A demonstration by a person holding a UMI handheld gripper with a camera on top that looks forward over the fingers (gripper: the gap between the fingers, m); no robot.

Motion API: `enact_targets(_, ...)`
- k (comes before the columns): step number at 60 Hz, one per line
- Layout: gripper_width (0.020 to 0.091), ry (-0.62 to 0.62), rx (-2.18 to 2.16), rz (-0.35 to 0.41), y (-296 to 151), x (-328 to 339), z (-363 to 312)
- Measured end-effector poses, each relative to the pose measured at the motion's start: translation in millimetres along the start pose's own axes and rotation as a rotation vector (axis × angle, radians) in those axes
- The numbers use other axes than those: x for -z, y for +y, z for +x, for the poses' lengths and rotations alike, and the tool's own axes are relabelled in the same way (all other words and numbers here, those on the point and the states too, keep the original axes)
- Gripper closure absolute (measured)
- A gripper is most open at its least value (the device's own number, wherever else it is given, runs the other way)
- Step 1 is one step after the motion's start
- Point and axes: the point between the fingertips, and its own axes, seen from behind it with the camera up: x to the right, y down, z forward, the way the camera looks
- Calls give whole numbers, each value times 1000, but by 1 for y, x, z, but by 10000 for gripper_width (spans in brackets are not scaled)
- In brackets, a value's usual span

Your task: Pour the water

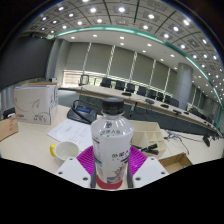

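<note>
A clear plastic bottle point(111, 145) with a white printed label and a reddish band near its base stands upright between my gripper's point(111, 163) fingers. Both pink pads point(88, 158) press against its sides, so the gripper is shut on it. The bottle appears lifted above the table. A small cup with a yellow rim point(66, 151) sits on the pale table point(30, 150) just left of the fingers. The bottle's base is hidden below the fingers.
A white carton point(35, 101) stands at the left on the table. Papers point(75, 131) lie behind the bottle. A brown cardboard box point(176, 161) sits to the right. Beyond are a long desk with dark chairs point(140, 92) and windows.
</note>
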Motion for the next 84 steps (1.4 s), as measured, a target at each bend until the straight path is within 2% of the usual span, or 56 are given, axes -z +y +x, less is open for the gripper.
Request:
enact_targets(25,668,-22,-195,-53,73,-44,9)
enact_targets(30,652,-19,-189,-17,70,-43,9)
enact_targets(37,542,-13,-217,-28,73,-42,10)
enact_targets(39,450,-13,-231,-60,78,-40,10)
enact_targets(42,230,-15,-251,-90,79,-34,9)
enact_targets(45,276,-4,-259,-108,81,-25,11)
enact_targets(49,236,20,-270,-157,82,-8,15)
enact_targets(60,246,80,-268,-214,58,77,8)
enact_targets(74,242,105,-228,-226,15,217,-49)
enact_targets(84,243,107,-204,-218,6,298,-101)
